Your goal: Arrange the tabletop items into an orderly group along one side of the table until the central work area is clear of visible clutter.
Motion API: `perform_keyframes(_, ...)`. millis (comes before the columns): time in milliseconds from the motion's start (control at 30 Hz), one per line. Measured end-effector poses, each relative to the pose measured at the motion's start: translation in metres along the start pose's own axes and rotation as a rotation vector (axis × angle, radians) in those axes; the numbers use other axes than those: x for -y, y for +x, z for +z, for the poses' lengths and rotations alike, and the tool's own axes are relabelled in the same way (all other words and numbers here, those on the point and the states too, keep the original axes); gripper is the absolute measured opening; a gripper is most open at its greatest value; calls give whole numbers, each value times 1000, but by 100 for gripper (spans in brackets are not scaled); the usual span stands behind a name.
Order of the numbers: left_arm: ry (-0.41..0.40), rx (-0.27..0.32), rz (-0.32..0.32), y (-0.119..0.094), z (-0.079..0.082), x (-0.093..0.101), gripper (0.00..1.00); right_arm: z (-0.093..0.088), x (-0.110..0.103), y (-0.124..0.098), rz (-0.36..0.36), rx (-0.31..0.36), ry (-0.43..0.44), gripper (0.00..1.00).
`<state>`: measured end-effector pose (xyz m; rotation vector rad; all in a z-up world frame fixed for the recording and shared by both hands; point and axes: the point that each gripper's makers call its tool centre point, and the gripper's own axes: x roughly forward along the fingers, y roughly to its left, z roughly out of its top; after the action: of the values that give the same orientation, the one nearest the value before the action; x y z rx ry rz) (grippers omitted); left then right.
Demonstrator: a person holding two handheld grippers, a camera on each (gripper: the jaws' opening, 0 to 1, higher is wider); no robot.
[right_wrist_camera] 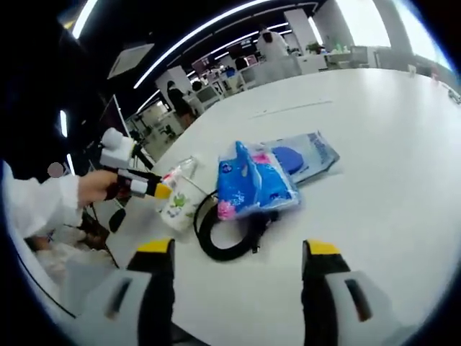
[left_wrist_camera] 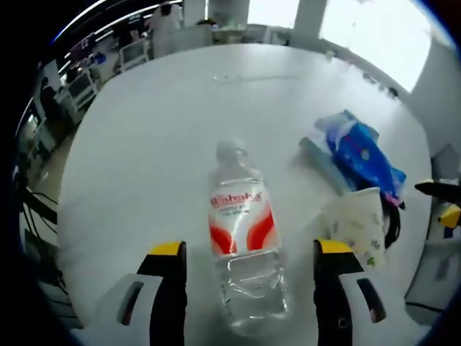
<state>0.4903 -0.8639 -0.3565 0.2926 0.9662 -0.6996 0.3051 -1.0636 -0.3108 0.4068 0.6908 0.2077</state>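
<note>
Left tool straddles the lying bottle, jaws apart.

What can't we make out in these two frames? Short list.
- Water bottle, left gripper view: label text blurred. In the right gripper view the paper cup hides most of it.
- Black cable, right gripper view: its far part is tucked under the blue packet.
- Flat blue pouch, right gripper view: print too small to read.
- Left gripper, right gripper view: too small to judge its finger gap.
</note>
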Motion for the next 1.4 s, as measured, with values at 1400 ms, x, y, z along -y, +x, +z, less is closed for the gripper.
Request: perform_keyframes(1400,-281,243,-77,-33,28,4,34,20,-14,-10,-2,76,49,63)
